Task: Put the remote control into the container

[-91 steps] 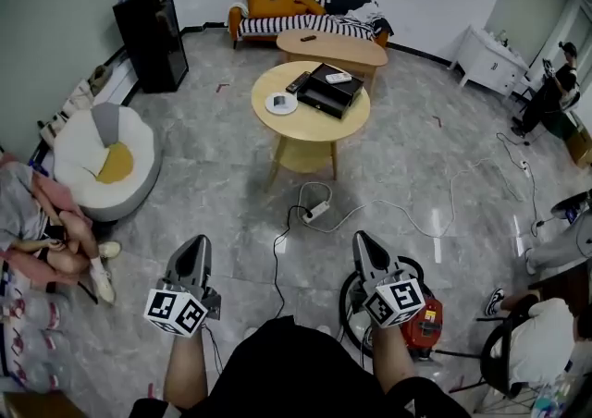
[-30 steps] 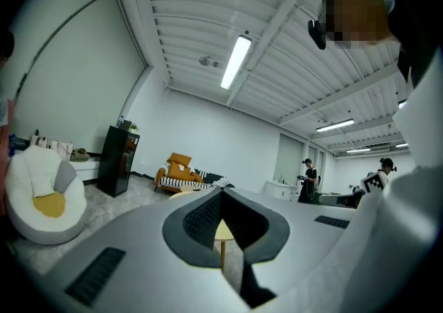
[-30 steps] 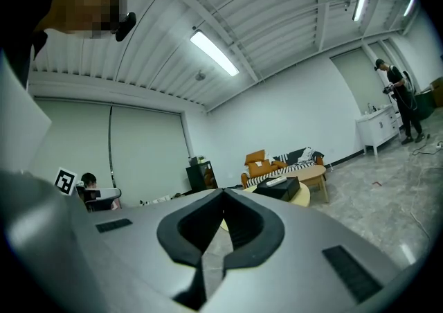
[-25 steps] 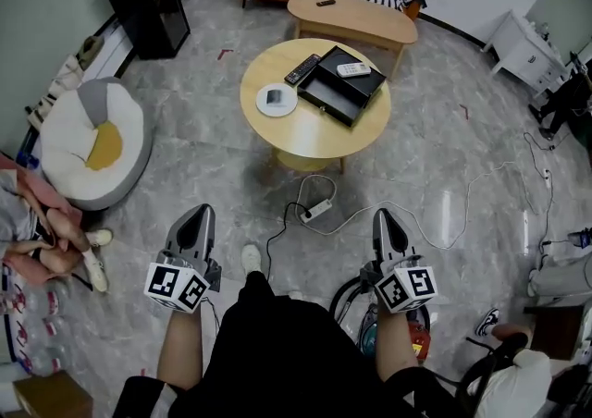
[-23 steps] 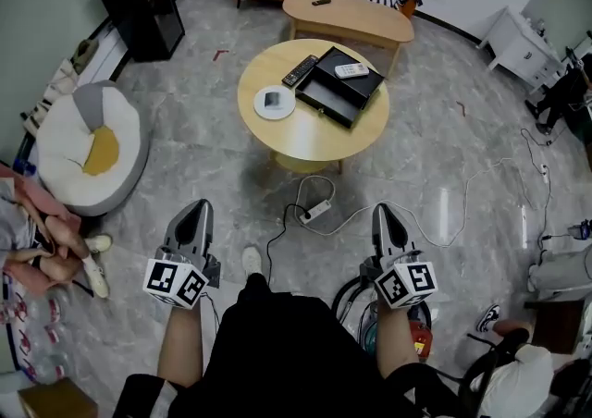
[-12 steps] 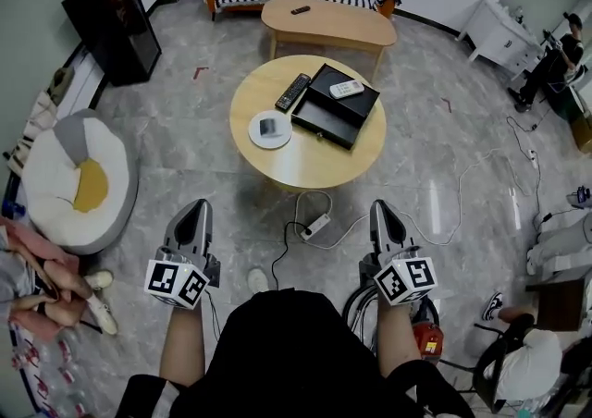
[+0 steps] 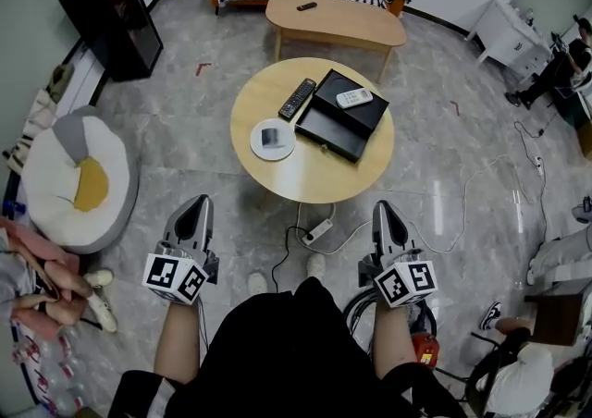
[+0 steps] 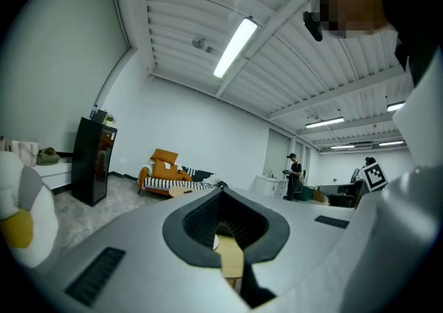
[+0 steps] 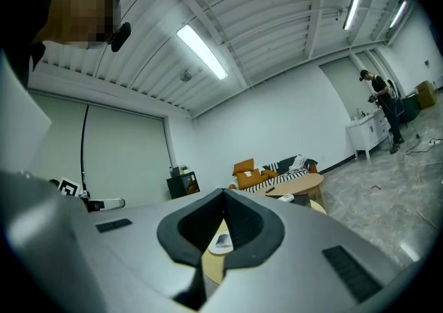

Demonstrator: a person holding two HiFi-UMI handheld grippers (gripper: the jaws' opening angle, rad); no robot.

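Left tongs [image 7: 197,207]: mine, clenched, nothing between them; lower left of head view.
Right tongs [image 7: 385,212]: mine, clenched, empty; lower right.
Black container [image 7: 340,116]: on round worktop [image 7: 314,176], upper centre; white remote [image 7: 353,98] inside.
Black remote control [image 7: 297,98]: on worktop, just left of container.

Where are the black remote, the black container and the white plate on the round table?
black remote [image 7: 297,98], head view, middle of its body.
black container [image 7: 335,122], head view, bare part of its floor.
white plate [image 7: 287,150], head view, its rim.
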